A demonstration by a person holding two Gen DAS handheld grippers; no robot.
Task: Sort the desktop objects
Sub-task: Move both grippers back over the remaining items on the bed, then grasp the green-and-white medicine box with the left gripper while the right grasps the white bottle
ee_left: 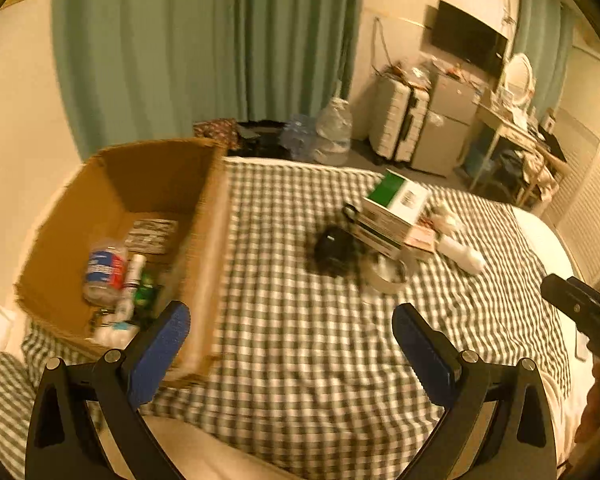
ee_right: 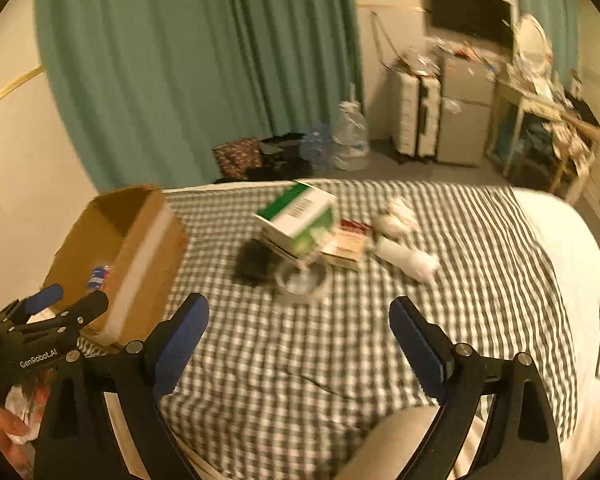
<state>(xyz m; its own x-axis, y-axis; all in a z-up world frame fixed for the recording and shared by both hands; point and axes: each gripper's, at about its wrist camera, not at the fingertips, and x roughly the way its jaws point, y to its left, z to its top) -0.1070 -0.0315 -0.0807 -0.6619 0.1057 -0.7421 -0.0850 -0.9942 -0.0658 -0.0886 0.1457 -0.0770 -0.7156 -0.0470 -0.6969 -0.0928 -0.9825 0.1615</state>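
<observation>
A brown cardboard box [ee_left: 204,240] [ee_right: 140,264] stands on the checked cloth at the left, holding a water bottle [ee_left: 104,270], small bottles and a flat packet. To its right lie a green-and-white carton [ee_left: 396,200] [ee_right: 300,220], a black object [ee_left: 334,250] [ee_right: 254,260], a clear round container [ee_left: 386,274] [ee_right: 300,280] and a white bottle [ee_left: 462,256] [ee_right: 406,260]. My left gripper [ee_left: 290,328] is open over the cloth beside the box, nothing between its blue pads. My right gripper [ee_right: 298,322] is open too, empty, short of the pile.
The checked cloth [ee_left: 300,360] [ee_right: 480,260] covers a white bed. Beyond its far edge are green curtains [ee_left: 204,40], water jugs [ee_left: 332,132], a suitcase [ee_left: 400,120], a small fridge and a cluttered desk [ee_left: 520,128]. A person's hand [ee_right: 4,428] holds the left gripper at the lower left.
</observation>
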